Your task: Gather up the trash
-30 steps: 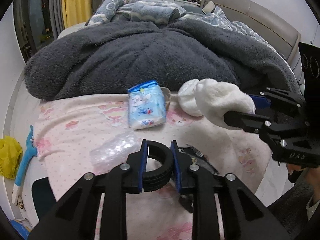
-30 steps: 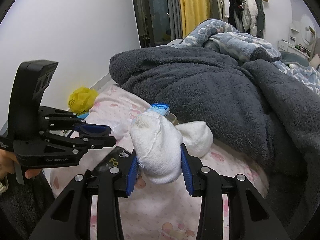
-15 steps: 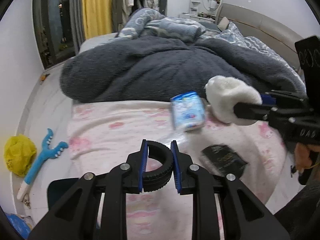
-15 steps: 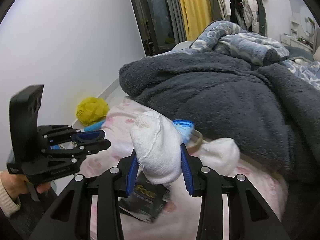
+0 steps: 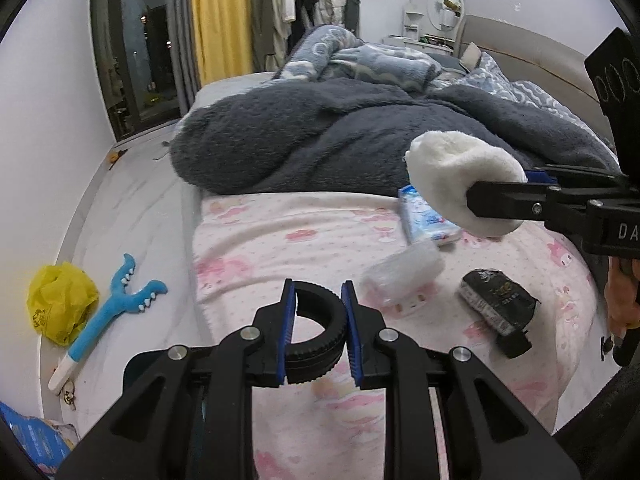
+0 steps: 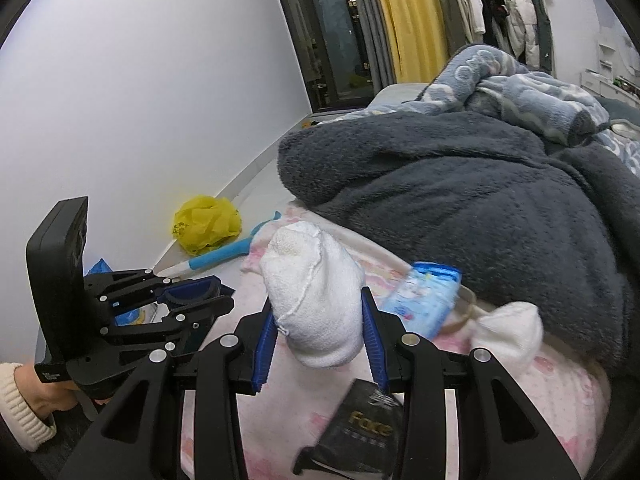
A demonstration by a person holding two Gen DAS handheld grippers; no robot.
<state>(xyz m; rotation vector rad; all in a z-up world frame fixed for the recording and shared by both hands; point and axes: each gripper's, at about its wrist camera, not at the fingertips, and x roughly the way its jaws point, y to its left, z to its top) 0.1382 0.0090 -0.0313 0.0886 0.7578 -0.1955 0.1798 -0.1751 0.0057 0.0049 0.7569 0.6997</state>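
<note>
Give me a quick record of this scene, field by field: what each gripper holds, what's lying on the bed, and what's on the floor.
left gripper: shut on black ring
right gripper: shut on white sock
on pink sheet: blue-white packet, clear wrapper, black packet, second white sock
behind them: grey blanket
on floor: yellow bag, blue toy

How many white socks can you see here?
2. One white sock is clamped in the right gripper; the other sock lies on the pink sheet beside the grey blanket. More may be hidden.
</note>
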